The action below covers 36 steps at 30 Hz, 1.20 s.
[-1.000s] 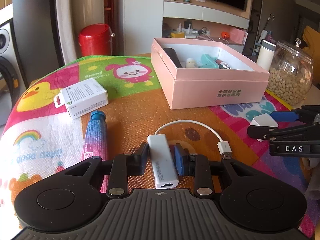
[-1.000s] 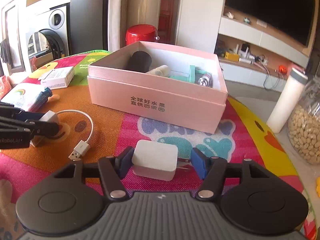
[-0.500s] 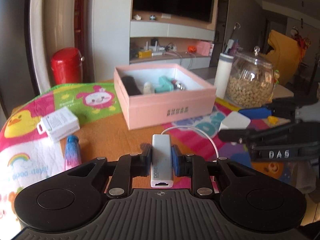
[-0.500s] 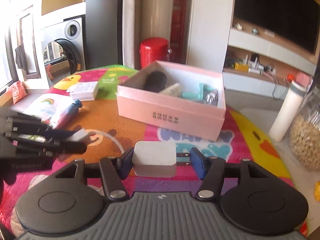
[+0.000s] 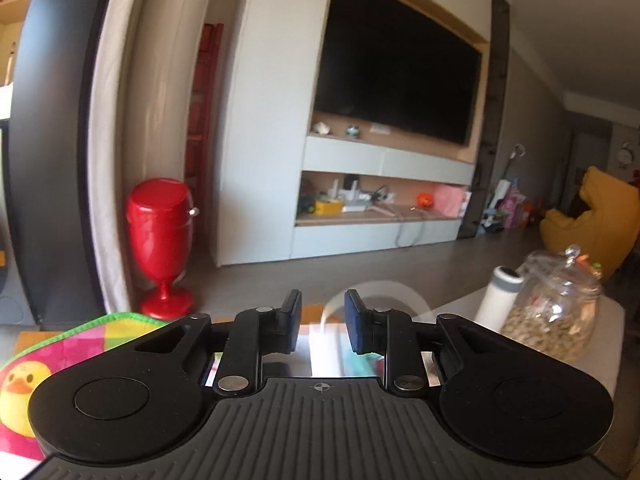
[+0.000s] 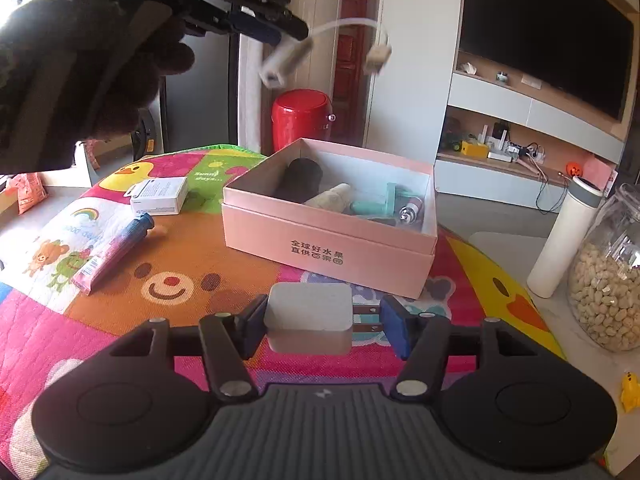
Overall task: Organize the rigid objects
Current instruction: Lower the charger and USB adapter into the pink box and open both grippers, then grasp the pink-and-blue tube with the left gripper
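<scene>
My right gripper (image 6: 322, 326) is shut on a white plug charger (image 6: 309, 322), its two prongs against the right pad, held above the mat in front of the pink box (image 6: 328, 248). The box holds a black cylinder (image 6: 300, 178), a teal item and other small things. My left gripper (image 5: 322, 320) is raised high above the box, jaws parted. In the right wrist view the white adapter (image 6: 280, 64) with its cable and plug (image 6: 378, 54) is blurred in the air just below the left gripper's fingers (image 6: 256, 26), apparently released.
A small white carton (image 6: 160, 196) and a pink-blue tube (image 6: 116, 248) lie on the colourful mat (image 6: 180, 276) at left. A white bottle (image 6: 564, 236) and a glass jar of nuts (image 6: 608, 276) stand at right. A red bin (image 6: 302, 118) stands behind the table.
My left gripper rose high over the box and opened; the white adapter has left its jaws and is dropping. My right gripper lifted the charger a little higher.
</scene>
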Each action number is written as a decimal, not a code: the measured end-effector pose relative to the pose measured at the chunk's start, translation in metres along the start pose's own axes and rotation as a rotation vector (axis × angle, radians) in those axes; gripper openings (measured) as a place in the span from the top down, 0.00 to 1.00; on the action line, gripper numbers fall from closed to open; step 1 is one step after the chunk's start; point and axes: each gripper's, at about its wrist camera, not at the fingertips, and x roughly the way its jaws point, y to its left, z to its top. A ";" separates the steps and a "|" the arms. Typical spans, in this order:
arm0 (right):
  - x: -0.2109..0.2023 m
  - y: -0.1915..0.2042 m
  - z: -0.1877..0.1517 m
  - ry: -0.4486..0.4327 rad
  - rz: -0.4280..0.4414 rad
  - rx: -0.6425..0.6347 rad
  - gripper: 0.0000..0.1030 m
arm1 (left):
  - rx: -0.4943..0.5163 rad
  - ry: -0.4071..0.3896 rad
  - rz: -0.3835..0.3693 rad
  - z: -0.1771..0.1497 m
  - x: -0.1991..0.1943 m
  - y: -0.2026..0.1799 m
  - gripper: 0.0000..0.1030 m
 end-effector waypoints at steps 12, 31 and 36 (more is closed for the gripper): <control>0.024 -0.014 0.040 0.052 -0.014 0.018 0.42 | -0.101 0.208 0.045 -0.093 -0.036 0.052 0.74; 0.125 0.011 0.122 0.177 -0.146 0.003 0.30 | -0.203 0.284 0.267 -0.133 -0.071 0.132 0.74; 0.097 0.015 0.108 0.085 -0.150 -0.021 0.21 | -0.173 0.285 0.266 -0.136 -0.065 0.125 0.73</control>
